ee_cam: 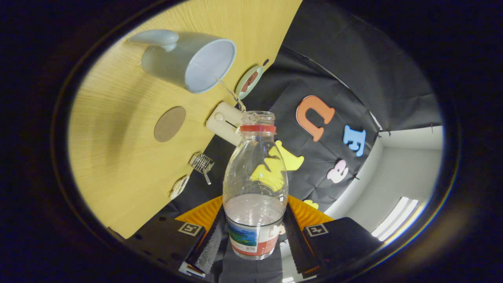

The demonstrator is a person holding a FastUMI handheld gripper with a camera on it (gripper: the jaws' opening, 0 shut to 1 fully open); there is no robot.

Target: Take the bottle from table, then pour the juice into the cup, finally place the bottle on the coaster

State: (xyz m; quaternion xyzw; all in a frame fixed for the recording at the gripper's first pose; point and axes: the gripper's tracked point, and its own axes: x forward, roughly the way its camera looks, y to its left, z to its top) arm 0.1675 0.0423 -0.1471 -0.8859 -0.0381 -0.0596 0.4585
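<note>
The clear bottle (254, 184) has a red neck ring and a blue, white and red label. The cup (188, 59) is pale grey-blue, the round coaster (169, 124) brown, the table (114, 165) light wood-grain.

A wooden table (118, 165) with pale grain fills the upper left. Black cloth (353, 63) hangs as the wall at upper right. At lower right, a white wall (408, 165) and a bright light strip (397, 220).
</note>
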